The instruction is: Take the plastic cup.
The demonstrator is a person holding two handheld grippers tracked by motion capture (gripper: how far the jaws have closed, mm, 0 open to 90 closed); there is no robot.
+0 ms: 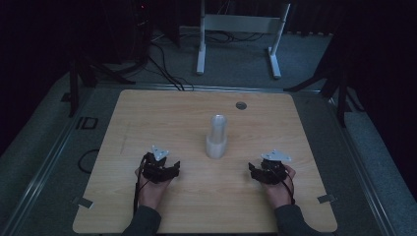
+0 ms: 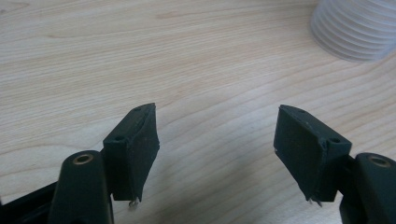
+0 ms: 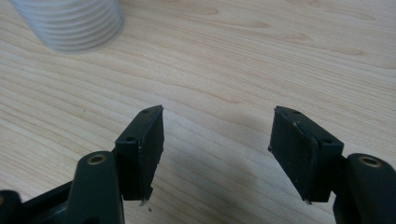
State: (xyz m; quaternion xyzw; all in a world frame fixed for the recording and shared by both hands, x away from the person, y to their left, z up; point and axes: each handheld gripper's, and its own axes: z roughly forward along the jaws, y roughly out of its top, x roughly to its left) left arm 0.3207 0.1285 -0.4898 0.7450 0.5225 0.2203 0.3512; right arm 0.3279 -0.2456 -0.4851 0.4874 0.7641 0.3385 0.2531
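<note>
**2 hand-held grippers flank the cup stack, jaws apart**

Left hand-held gripper (image 1: 169, 168) sits low over the desk (image 1: 147, 113), jaws spread with bare wood between them, gripping nothing. Right hand-held gripper (image 1: 255, 172) mirrors it on the other side, jaws also apart and empty. Between the 2, a little farther up the desk, stands the stack of white ribbed cups (image 1: 217, 136), upright and well clear of both. In the left gripper view the stack's base (image 2: 357, 28) peeks in at top right; in the right gripper view it sits at top left (image 3: 70, 23). Beyond the stack, a small round grommet (image 1: 240, 105) marks the desk's far edge.
</note>
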